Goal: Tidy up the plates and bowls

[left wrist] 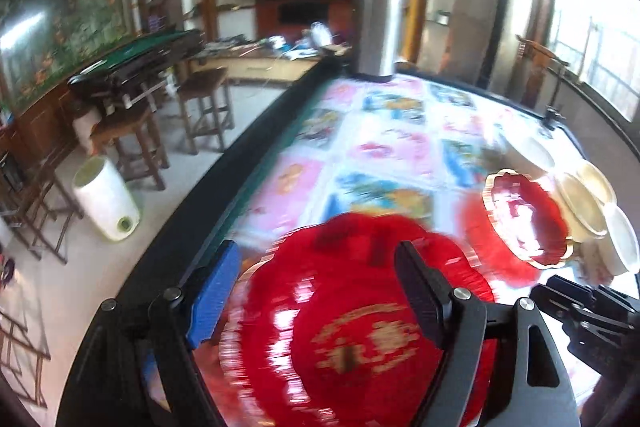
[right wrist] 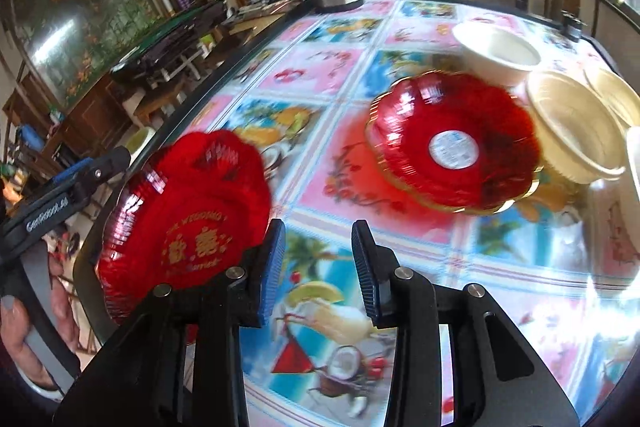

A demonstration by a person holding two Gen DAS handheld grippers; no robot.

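Red plates (right wrist: 456, 143): 2 | white bowls (right wrist: 496, 53): 4 | left tool (left wrist: 320, 291) grasping one red plate | right tool (right wrist: 318, 267) released

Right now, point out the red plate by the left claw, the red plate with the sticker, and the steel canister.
Red plate (right wrist: 188, 211): right wrist view, gold lettering.
Sticker plate (right wrist: 454, 149): right wrist view, white sticker.
Steel canister (left wrist: 378, 27): left wrist view, body.

We see both grippers built alike: right gripper (right wrist: 319, 269) has black plastic arms, silver pivot screws, ribbed blue pads (right wrist: 273, 267). Left gripper (left wrist: 316, 289) matches, white lettering on its side. Bare-skinned hand (right wrist: 30, 331), grey-painted nail.
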